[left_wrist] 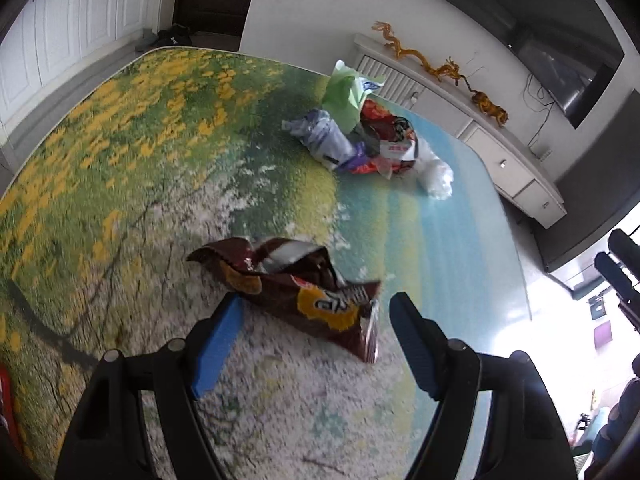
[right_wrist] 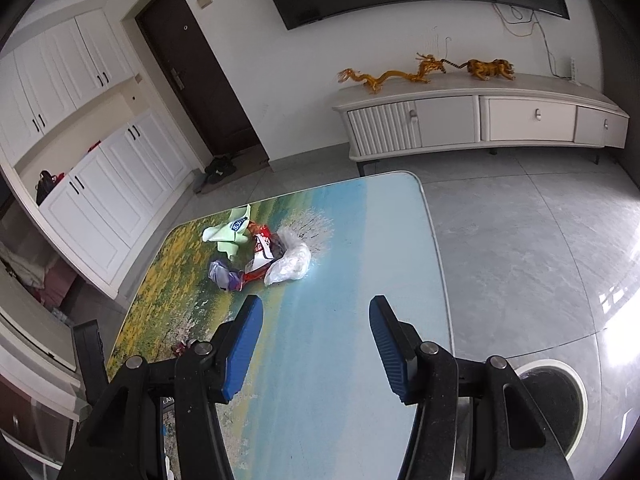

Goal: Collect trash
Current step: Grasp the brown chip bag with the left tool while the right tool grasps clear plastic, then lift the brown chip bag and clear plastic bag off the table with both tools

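Crumpled brown foil chip bag point(left_wrist: 296, 292) lying mid-tabletop point(left_wrist: 120, 168), between spread fingers of left gripper point(left_wrist: 316, 308); right gripper point(right_wrist: 316, 312) likewise apart, empty; presumably light, crinkly, slippery, best pinched at a raised fold.

Crinkled brown foil chip bag point(left_wrist: 304, 292): glossy, silver lining inside. Printed landscape tabletop point(right_wrist: 352, 248): smooth, slight sheen. Clear thin plastic bag point(right_wrist: 290, 264): shiny, wrinkled. Blue ribbed gripper pads point(right_wrist: 390, 344): matt, rubbery-looking. Grey floor tiles point(right_wrist: 520, 240): polished, reflective.
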Motion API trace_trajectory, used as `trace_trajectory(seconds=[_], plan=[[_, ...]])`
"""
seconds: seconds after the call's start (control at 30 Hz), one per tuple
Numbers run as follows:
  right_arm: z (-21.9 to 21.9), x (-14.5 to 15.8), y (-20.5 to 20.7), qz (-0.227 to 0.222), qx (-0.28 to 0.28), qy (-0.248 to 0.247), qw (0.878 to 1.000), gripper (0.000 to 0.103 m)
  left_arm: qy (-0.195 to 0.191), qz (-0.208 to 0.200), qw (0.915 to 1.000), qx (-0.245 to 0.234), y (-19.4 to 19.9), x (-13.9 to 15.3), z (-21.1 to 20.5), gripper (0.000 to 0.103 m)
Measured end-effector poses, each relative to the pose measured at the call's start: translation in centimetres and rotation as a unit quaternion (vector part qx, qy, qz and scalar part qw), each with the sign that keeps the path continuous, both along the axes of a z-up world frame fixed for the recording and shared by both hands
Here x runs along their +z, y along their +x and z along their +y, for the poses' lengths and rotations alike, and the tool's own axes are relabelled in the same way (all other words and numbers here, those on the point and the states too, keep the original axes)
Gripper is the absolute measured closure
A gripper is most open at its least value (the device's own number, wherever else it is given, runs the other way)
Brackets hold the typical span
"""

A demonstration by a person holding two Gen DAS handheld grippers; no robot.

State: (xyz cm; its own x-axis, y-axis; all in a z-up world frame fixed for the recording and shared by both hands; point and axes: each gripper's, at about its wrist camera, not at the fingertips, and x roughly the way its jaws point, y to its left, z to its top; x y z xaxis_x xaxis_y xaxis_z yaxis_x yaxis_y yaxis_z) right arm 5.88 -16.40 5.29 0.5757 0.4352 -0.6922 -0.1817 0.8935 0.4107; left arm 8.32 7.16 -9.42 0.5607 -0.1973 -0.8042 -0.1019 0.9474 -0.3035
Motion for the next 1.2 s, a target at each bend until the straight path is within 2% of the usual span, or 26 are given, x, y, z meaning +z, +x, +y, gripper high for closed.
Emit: trace_trajectory(seconds=[0.27,0.37,0.43,0.6,0.67,0.97,1.2], plan=[[3.1,-2.0,4.0,0.017,0.021,-0.015,1.000,0.050,0.033,-0.011,0.9994,0.000,1.2,-0.1,-0.1,0.030],[4.3,-3.0,5.4,0.025,0.028,-0.015,0.999,0.050,0.040,-0.021,0.9990,-0.004,1.1,-0.2,-0.1,0.037],[5.2,-3.7,6.4,0.029,0.029,-0.018,0.999,0.050,0.039,-0.024,0.9989,-0.010,1.2,-0.2,-0.1,0.044],[6.9,-5.2,8.2,0.030,0.029,-0.037,0.998,0.050,0.019,-0.030,0.9991,-0.022,1.3,-0.2,0.1,0.053],[7.2,-5.7,8.7,0.031,0.025,-0.040,0.998,0.050,0.009,-0.030,0.9992,-0.025,1.4,-0.2,0.3,0.062],[9.2,-8.2,10.9,0.042,0.032,-0.051,0.997,0.053,-0.006,-0.042,0.9985,-0.033,1.2,-0.4,0.1,0.068],[10.6,-10.4,12.0,0.054,0.044,-0.066,0.995,0.073,-0.016,-0.052,0.9978,-0.037,0.7,-0.5,0.1,0.068]])
